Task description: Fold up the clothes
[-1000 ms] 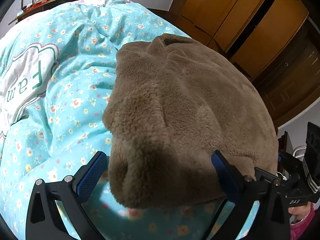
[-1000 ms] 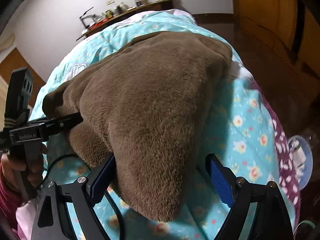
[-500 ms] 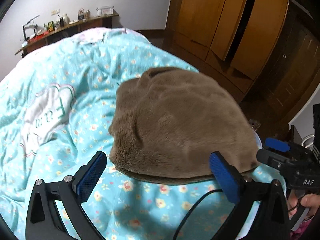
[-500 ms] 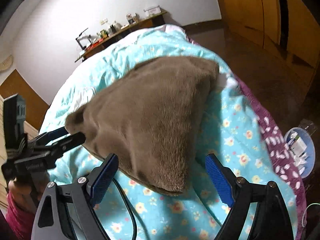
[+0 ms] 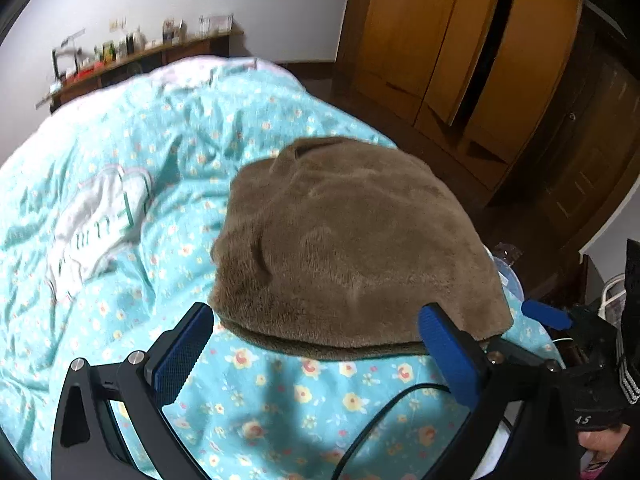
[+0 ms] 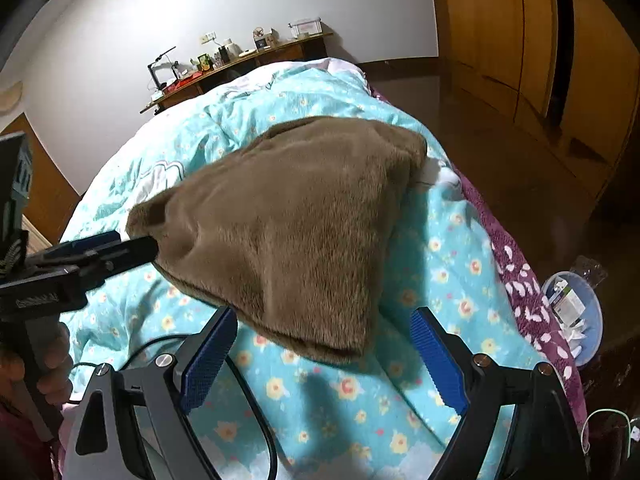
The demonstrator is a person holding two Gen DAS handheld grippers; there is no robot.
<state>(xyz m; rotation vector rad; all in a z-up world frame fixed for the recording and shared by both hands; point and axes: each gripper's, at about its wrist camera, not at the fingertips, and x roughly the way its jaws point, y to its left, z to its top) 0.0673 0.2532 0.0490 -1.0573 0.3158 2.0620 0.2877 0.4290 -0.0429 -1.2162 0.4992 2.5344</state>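
A brown fleece garment [image 5: 352,248] lies folded on the turquoise flowered quilt [image 5: 140,140]; it also shows in the right wrist view [image 6: 296,232]. My left gripper [image 5: 316,344] is open and empty, just short of the garment's near edge. My right gripper [image 6: 324,352] is open and empty, in front of the garment's near corner. The right gripper also shows at the right of the left wrist view [image 5: 548,316]. The left gripper shows at the left of the right wrist view [image 6: 100,248], beside the garment's left corner.
A wooden wardrobe [image 5: 460,40] stands to the right of the bed. A cluttered shelf [image 6: 240,60] runs along the far wall. A blue tub [image 6: 576,312] sits on the floor by a purple blanket [image 6: 516,264]. A black cable [image 5: 384,420] lies on the quilt.
Both grippers have pulled back and risen away from the garment, open throughout. The garment, which filled the space between the fingers, now lies flat on the quilt beyond them.
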